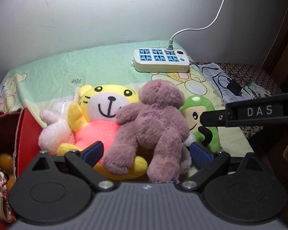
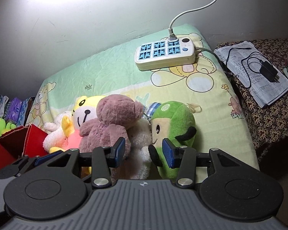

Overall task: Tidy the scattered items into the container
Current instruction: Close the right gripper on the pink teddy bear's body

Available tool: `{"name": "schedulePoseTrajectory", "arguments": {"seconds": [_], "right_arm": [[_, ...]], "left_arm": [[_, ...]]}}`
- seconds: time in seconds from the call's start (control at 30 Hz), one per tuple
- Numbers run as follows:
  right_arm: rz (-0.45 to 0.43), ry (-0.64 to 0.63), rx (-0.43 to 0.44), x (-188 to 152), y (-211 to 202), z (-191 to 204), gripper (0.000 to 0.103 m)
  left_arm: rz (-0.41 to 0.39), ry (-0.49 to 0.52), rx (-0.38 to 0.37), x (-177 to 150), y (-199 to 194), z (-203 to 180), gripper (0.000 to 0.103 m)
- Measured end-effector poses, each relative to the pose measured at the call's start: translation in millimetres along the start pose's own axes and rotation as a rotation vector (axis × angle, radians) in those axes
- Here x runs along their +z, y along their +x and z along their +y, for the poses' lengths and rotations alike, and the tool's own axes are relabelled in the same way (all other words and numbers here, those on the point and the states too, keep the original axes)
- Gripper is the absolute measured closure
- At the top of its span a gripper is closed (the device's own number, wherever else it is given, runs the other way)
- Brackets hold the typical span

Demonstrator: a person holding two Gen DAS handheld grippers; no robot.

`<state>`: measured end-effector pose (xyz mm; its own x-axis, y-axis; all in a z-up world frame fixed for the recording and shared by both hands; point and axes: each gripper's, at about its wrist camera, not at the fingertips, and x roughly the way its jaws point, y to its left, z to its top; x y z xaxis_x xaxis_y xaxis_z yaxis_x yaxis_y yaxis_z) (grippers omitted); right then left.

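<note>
Several plush toys lie in a heap on the bed: a mauve teddy bear [image 1: 151, 122] on top of a yellow tiger [image 1: 107, 103], a white plush [image 2: 140, 149] and a green plush [image 2: 174, 122]. My left gripper [image 1: 146, 153] stands open and wide, its blue pads on either side of the bear's legs without squeezing them. My right gripper [image 2: 144, 151] is narrower, with the white plush and the green toy's black arm in its gap; I see no pad pressing in. In the left wrist view it reaches in from the right [image 1: 203, 118] at the green toy's face. A red cardboard box [image 1: 26, 126] stands open at the left.
A white power strip [image 1: 161, 59] with a plugged cable lies at the back of the bed, against the wall. To the right, a black charger [image 2: 266, 72] rests on papers on a patterned cloth. More toys and packets [image 2: 2, 122] sit far left. A hand shows at the right edge.
</note>
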<state>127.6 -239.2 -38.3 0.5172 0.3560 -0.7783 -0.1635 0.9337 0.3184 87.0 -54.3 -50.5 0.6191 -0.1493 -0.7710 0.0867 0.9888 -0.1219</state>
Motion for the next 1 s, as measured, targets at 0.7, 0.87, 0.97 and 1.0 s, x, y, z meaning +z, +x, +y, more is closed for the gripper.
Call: {"name": "schedulePoseTrajectory", "arguments": {"seconds": [0.7, 0.87, 0.97, 1.0], "right_arm": [[0.011, -0.014, 0.211, 9.0, 41.2, 0.2, 0.077], [0.01, -0.03, 0.229, 9.2, 42.7, 1.1, 0.078], [0.011, -0.017, 0.236, 9.0, 44.2, -1.2, 0.077], [0.008, -0.011, 0.234, 9.1, 44.6, -1.3, 0.075]], "left_arm": [[0.011, -0.04, -0.062, 12.1, 38.0, 6.7, 0.011], [0.004, -0.028, -0.052, 9.1, 38.4, 2.1, 0.011], [-0.001, -0.047, -0.057, 10.6, 36.8, 3.4, 0.012], [-0.003, -0.056, -0.063, 11.5, 36.4, 4.9, 0.013]]}}
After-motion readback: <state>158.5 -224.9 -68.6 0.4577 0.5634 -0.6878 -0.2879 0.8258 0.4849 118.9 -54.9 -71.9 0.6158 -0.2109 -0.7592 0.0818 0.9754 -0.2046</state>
